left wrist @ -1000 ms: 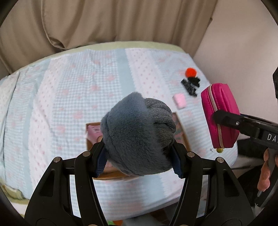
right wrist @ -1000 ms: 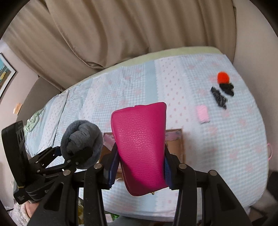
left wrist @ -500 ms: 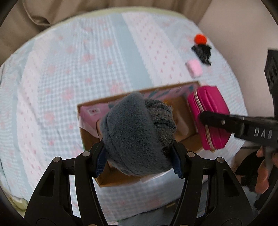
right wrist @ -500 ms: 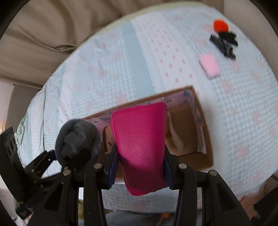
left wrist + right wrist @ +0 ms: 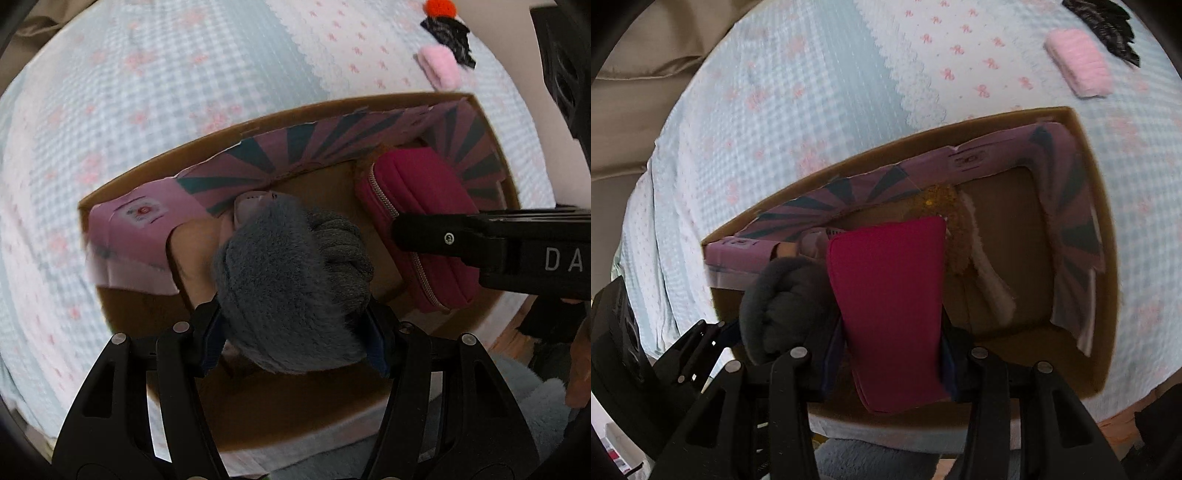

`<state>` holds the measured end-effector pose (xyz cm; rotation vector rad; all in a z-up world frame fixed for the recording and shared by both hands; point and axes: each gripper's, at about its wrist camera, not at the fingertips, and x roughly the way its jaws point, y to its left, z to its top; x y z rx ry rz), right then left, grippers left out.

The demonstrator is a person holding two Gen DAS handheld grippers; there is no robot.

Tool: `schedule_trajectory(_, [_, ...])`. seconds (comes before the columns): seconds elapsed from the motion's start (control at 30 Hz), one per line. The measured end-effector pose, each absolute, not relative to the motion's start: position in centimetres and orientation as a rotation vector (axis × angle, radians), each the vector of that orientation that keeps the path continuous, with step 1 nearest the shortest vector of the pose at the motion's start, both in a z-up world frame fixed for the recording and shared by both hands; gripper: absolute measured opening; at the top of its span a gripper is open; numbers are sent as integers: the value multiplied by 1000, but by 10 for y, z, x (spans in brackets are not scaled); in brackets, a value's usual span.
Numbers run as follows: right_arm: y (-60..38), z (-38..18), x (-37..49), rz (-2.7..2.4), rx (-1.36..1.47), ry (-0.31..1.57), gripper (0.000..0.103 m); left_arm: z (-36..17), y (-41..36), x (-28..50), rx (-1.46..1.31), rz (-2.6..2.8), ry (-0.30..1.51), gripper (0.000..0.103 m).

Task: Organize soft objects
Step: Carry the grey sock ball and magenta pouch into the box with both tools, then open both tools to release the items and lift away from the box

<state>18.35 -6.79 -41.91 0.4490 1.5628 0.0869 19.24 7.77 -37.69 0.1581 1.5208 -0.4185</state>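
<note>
Left gripper [image 5: 295, 325] clamped on fuzzy grey rolled-up sock bundle [image 5: 291, 280], poised above open brown cardboard box [image 5: 332, 107], left half. Right gripper [image 5: 892, 363] pinching magenta zippered pouch [image 5: 890, 295], long axis along fingers, over box middle. Straight down for both.

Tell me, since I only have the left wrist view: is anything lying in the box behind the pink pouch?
Observer: Yes. The right wrist view shows a fuzzy brown item with a white edge in the cardboard box, just beyond the pink pouch.
Operator: Any free floor there?
Observer: Bare cardboard shows to the right of that item.
Operator: Is the right claw gripping squarely?
Observer: The right claw has a finger on each side of the pouch, shut on it.
</note>
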Motion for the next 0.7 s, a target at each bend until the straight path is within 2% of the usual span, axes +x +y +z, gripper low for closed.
schedule_trajectory(0.03, [-68, -422, 185, 93, 449, 1567, 42, -381, 76, 194, 171, -420, 1523, 58])
schedule_trajectory(0.1, [-70, -425, 189, 101, 458, 1568, 44, -385, 75, 196, 187, -423, 1522, 70])
schedule_trajectory(0.17, [-73, -427, 191, 86, 462, 1567, 50, -386, 77, 199, 190, -414, 1512, 102])
schedule_trajectory(0.23, [-77, -425, 194, 53, 445, 1549, 69, -383, 81, 203, 187, -395, 1510, 103])
schedule_trajectory(0.27, [-79, -424, 195, 71, 440, 1574, 86, -383, 82, 205, 179, -397, 1515, 103])
schedule_trajectory(0.3, [-81, -422, 196, 67, 430, 1568, 97, -381, 84, 206, 168, -400, 1512, 103])
schedule_trajectory(0.37, [-85, -419, 197, 68, 411, 1561, 100, -379, 85, 207, 171, -402, 1513, 103])
schedule_trajectory(0.7, [-97, -404, 190, 60, 378, 1508, 100, -372, 89, 198, 172, -388, 1509, 103])
